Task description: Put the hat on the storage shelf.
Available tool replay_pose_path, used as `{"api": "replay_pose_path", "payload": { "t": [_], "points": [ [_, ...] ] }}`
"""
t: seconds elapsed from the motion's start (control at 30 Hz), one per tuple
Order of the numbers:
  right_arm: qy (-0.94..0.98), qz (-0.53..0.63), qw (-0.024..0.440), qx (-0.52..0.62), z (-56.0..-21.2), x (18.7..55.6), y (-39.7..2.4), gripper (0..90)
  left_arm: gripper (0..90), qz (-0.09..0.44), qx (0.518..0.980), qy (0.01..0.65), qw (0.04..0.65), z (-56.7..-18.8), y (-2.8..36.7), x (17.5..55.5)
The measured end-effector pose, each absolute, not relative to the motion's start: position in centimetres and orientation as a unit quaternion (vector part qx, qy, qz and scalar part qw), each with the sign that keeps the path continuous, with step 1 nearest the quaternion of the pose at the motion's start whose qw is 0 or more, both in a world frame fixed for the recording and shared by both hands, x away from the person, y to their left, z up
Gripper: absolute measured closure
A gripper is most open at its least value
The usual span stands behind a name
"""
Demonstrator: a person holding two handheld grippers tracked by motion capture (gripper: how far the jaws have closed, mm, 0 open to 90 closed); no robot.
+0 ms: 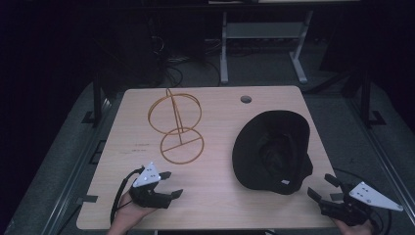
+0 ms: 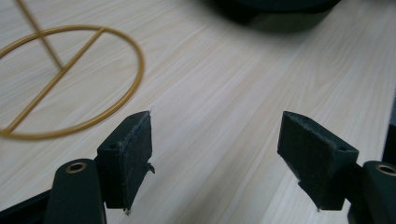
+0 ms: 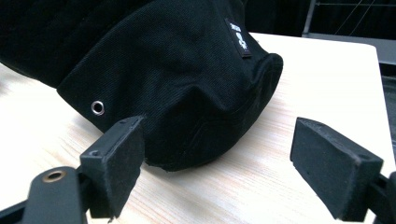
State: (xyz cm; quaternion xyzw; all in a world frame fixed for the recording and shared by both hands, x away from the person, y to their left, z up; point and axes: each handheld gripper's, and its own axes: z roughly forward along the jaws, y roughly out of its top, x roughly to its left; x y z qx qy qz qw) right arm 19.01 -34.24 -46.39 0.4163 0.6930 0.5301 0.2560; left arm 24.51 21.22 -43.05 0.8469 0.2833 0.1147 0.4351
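Observation:
A black bucket hat (image 1: pixel 273 150) lies on the right half of the wooden table (image 1: pixel 220 112), crown side toward me. A gold wire stand (image 1: pixel 176 128), made of a flat ring base and an upright ring, sits at the left centre. My left gripper (image 1: pixel 171 184) is open near the front left, just short of the stand's base ring (image 2: pixel 65 79). Open as well, my right gripper (image 1: pixel 324 187) hovers at the front right corner, its jaws either side of the hat's near end (image 3: pixel 187 98) without touching it.
A round cable hole (image 1: pixel 246 99) is in the table's far edge. Beyond the table stand a white desk frame (image 1: pixel 262 39) and loose cables on the dark floor. Bare tabletop lies between the two grippers.

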Motion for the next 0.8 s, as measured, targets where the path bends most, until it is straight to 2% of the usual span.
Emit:
{"api": "replay_pose_path", "payload": {
  "t": [0.8],
  "points": [
    [0.703,0.525,0.257,0.406,-46.5,19.4,-33.8,17.3,24.5,0.090,0.868,0.215,0.438,-42.0,14.4,25.5]
  ]
}}
